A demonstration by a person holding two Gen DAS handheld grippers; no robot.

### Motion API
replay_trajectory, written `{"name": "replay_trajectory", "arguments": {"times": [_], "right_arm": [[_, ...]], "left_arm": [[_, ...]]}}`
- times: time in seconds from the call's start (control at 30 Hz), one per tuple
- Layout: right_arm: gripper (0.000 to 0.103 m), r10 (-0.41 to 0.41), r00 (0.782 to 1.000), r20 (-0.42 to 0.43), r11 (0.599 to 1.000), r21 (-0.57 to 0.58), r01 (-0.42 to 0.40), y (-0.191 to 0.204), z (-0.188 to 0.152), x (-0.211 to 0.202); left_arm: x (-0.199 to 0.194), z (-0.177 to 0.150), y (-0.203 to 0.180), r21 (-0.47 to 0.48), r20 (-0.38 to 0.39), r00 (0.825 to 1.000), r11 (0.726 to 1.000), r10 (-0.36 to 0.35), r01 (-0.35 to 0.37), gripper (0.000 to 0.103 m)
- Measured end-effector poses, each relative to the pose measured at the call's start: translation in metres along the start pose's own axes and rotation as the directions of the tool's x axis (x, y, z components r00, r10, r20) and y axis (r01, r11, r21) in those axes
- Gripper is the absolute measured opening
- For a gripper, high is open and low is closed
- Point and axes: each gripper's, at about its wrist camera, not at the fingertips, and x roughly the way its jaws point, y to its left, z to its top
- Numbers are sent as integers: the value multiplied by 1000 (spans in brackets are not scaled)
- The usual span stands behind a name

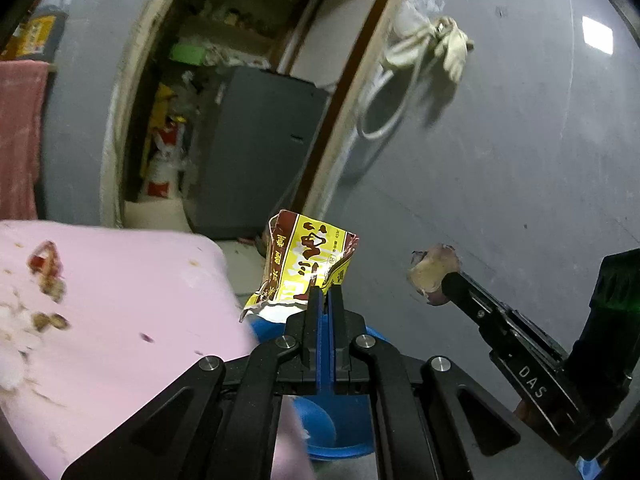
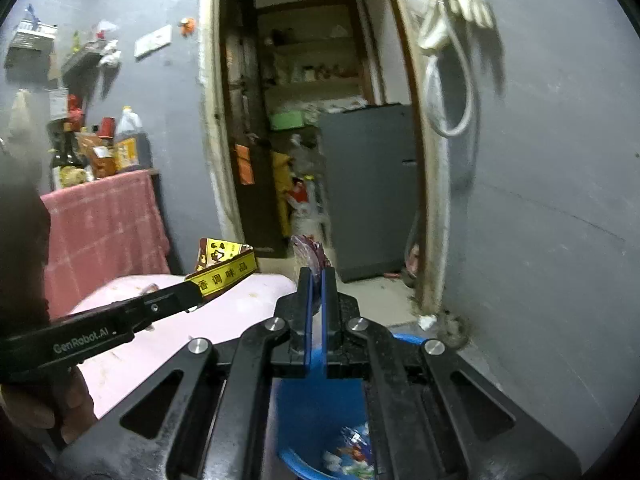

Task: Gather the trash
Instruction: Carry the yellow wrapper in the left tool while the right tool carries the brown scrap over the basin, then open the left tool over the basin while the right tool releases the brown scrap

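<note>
The left gripper (image 1: 325, 292) pinches a yellow seasoning packet (image 1: 308, 264) reading "香调味品", while the right gripper (image 2: 317, 280), marked "DAS", clamps a purple scrap (image 2: 310, 254) above the blue bin (image 2: 320, 408).

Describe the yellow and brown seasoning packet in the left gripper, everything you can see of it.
The seasoning packet is a crumpled, torn-open sachet of thin glossy film, yellow with a dark red-brown band and large Chinese characters. Its top edge is ragged and it looks flattened, apparently empty. It stands roughly upright, pinched at its lower edge by the shut left gripper, nothing else touching it. It hangs in the air above the blue bin, beside the pink surface. The right wrist view shows its yellow strip and brown panel.
</note>
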Motion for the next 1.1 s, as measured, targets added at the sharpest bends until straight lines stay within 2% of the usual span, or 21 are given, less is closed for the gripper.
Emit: {"name": "replay_trajectory", "arguments": {"times": [0.27, 0.5, 0.67, 0.87, 0.93, 1.0, 1.07, 1.1], "right_arm": [[4, -44, 994, -98, 997, 59, 50, -36, -29, 12], [4, -43, 981, -191, 991, 114, 65, -52, -49, 30], [5, -32, 970, -240, 989, 135, 66, -55, -57, 43], [5, -30, 969, -246, 988, 140, 67, -51, -55, 45], [6, -31, 971, -236, 989, 133, 64, -48, -51, 42], [8, -32, 975, -219, 990, 126, 61, -43, -46, 40], [15, -32, 980, -197, 991, 120, 57, -38, -39, 36], [22, -31, 982, -184, 992, 117, 54, -35, -35, 34]], "left_arm": [[42, -21, -8, 1, -139, 990, 1000, -21, 22, 1], [70, -38, 2, -35, -262, 965, 999, -10, 1, 1], [80, -48, 12, -61, -314, 949, 998, 11, -32, 2], [72, -47, 18, -56, -301, 953, 997, 29, -48, 3], [62, -48, 17, -53, -279, 960, 997, 36, -53, 10], [51, -46, 19, -56, -249, 968, 997, 42, -58, 24], [42, -41, 21, -57, -217, 975, 996, 52, -66, 27], [36, -38, 22, -54, -203, 977, 996, 60, -72, 27]]}}
